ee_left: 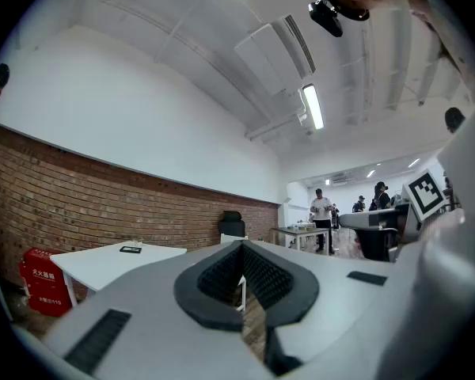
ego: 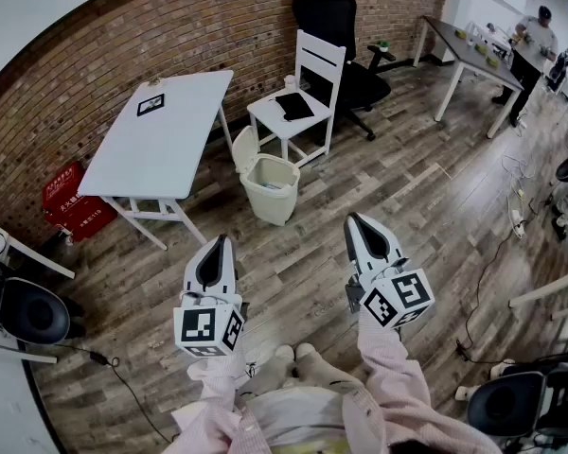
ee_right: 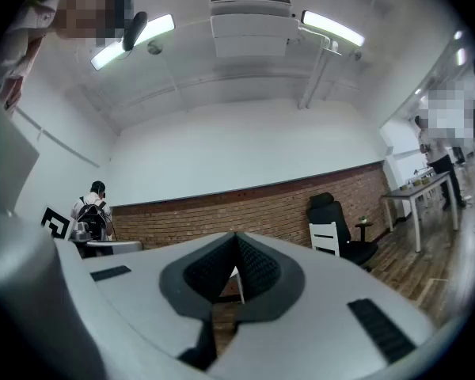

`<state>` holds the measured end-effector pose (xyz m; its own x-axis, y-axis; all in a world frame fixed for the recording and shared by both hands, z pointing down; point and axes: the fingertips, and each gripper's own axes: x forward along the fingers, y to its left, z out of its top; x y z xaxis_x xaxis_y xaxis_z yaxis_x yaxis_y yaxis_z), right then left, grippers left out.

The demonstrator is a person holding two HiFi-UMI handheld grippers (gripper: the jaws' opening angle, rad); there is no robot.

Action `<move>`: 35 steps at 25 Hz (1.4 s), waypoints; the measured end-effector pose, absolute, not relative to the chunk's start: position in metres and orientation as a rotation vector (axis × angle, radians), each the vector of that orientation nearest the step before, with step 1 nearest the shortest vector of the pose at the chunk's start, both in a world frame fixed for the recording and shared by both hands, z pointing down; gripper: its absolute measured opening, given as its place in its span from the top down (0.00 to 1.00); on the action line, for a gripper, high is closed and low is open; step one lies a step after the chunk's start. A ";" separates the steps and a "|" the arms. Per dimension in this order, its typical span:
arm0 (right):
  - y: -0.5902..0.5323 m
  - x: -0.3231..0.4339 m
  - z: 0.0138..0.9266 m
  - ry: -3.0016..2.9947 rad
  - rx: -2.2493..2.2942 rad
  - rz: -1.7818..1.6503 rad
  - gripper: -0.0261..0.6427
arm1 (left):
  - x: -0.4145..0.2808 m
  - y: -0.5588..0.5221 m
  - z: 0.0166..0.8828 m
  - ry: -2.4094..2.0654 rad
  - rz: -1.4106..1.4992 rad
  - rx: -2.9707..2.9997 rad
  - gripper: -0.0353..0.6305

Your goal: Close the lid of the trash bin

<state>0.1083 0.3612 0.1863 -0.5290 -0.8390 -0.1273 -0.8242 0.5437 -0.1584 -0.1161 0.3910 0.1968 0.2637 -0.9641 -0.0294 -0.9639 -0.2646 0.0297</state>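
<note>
Wood-plank floor (ego: 407, 187) with a brick wall (ego: 265, 17) curving across the top of the head view. Trash bin (ego: 271, 189) just above centre frame, down on the floor between the white table (ego: 161, 130) at upper left and the white chair (ego: 303, 102) up and right of it. Lid (ego: 245, 148) tipped up on the bin's left rim, mouth wide open, so not closed yet. Left gripper (ego: 218, 246) at lower centre-left and right gripper (ego: 358, 225) at lower centre-right, both pointing up-frame, roughly level, and well apart from the bin. Bin up-frame of both, in the gap between them but a bit closer to the left one's column. So probably a job for the left: reach in past the lid's left side and push it over toward the right. Lid's long edge running roughly up-down in frame along that left rim. Jaws pressed together on both, going by each gripper view, with nothing clamped between the pads, only a sliver of room showing through the little hollow. Count: one bin, one lid, two grippers, one white table, one white chair, one black office chair (ego: 336, 26) behind it, plus a second table (ego: 464, 50) at far upper right with a person (ego: 535, 41) standing by it.
</note>
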 end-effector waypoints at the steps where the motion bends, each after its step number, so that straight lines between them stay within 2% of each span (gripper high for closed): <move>1: 0.360 0.108 0.187 2.591 -1.413 -0.119 0.96 | -0.116 0.390 0.198 -1.903 -0.063 2.492 0.96; 13: 0.354 0.120 0.188 2.571 -1.383 -0.134 0.96 | -0.103 0.386 0.203 -1.924 -0.035 2.472 0.95; 17: 0.355 0.121 0.194 2.590 -1.376 -0.130 0.96 | -0.099 0.388 0.208 -1.909 -0.064 2.461 0.84; 24: 0.361 0.125 0.203 2.611 -1.363 -0.152 0.96 | -0.092 0.396 0.214 -1.914 -0.074 2.443 0.71; 35: 0.348 0.119 0.213 2.624 -1.355 -0.175 0.96 | -0.107 0.383 0.225 -1.954 -0.086 2.379 0.57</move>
